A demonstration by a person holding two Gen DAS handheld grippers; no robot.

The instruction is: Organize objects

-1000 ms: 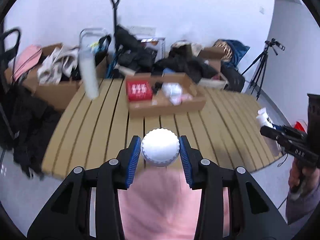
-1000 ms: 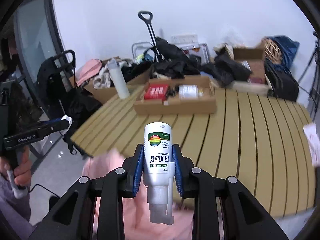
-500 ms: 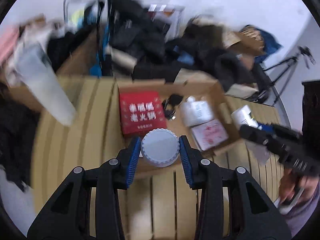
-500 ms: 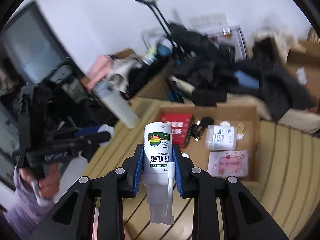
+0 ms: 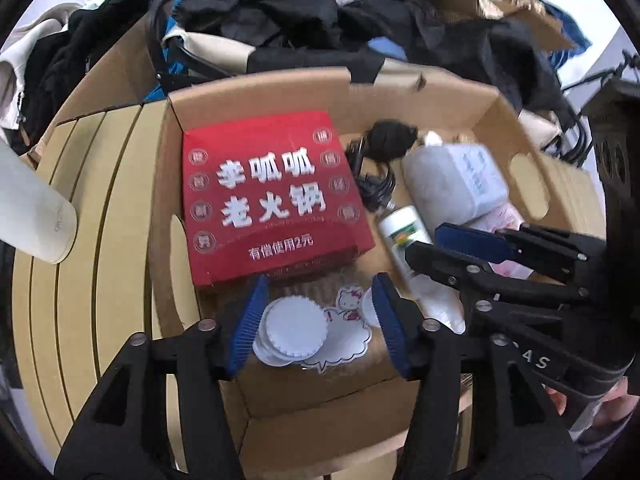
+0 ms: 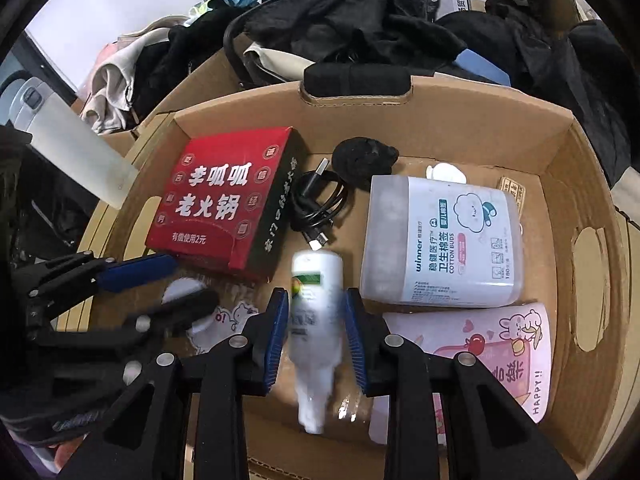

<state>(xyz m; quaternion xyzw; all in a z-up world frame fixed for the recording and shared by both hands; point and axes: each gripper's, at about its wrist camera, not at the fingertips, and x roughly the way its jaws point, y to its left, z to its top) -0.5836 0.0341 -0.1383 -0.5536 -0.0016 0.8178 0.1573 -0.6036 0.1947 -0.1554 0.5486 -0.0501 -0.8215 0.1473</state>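
Both grippers reach into an open cardboard box. My left gripper is open; a white ribbed-lid jar lies between its fingers on the box floor, against the left pad. My right gripper is open around a white spray bottle that lies on the box floor, blurred. The bottle also shows in the left wrist view, with the right gripper's fingers over it. The left gripper's fingers show in the right wrist view.
The box holds a red carton, a black cable, a cotton-bud pack, a pink card and a cartoon sticker. A white bottle stands left on the slatted table. Dark clothes lie behind.
Both grippers moved forward and down into the box. The left let go of the white jar and the right let go of the spray bottle; both jaws opened.
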